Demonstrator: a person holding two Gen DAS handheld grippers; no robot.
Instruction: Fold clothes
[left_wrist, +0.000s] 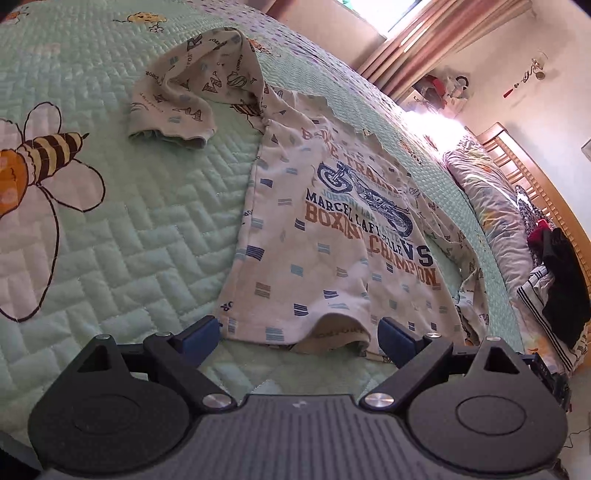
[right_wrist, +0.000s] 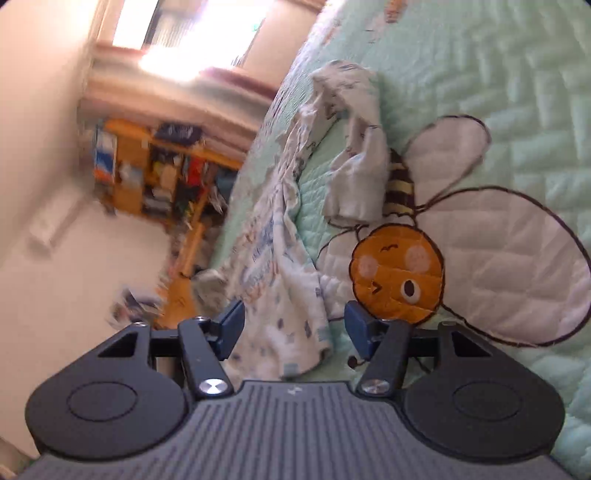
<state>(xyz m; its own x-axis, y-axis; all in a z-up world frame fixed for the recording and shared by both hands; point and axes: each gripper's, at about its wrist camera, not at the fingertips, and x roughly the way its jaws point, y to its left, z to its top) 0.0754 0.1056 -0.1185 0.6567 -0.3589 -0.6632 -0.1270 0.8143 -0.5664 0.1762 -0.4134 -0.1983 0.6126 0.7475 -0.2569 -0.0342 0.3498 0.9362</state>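
Observation:
A white printed shirt (left_wrist: 332, 229) lies front up on the green quilted bedspread (left_wrist: 147, 229), its motorcycle and lettering print showing. One sleeve (left_wrist: 184, 92) is bent across the quilt at the far left. My left gripper (left_wrist: 299, 328) is open at the near hem, one finger on each side of it and nothing gripped. In the right wrist view the same shirt (right_wrist: 280, 258) runs along the bed's edge, a sleeve (right_wrist: 354, 177) lying over a bee picture. My right gripper (right_wrist: 293, 321) is open, with the shirt's near corner lying loose between its fingers.
Pillows and bedding (left_wrist: 491, 206) lie against a wooden headboard (left_wrist: 535, 177), with dark clothes (left_wrist: 561, 280) heaped beside them. The bed's edge drops to the floor left of the shirt in the right wrist view, where a cluttered wooden shelf (right_wrist: 159, 173) stands by the wall.

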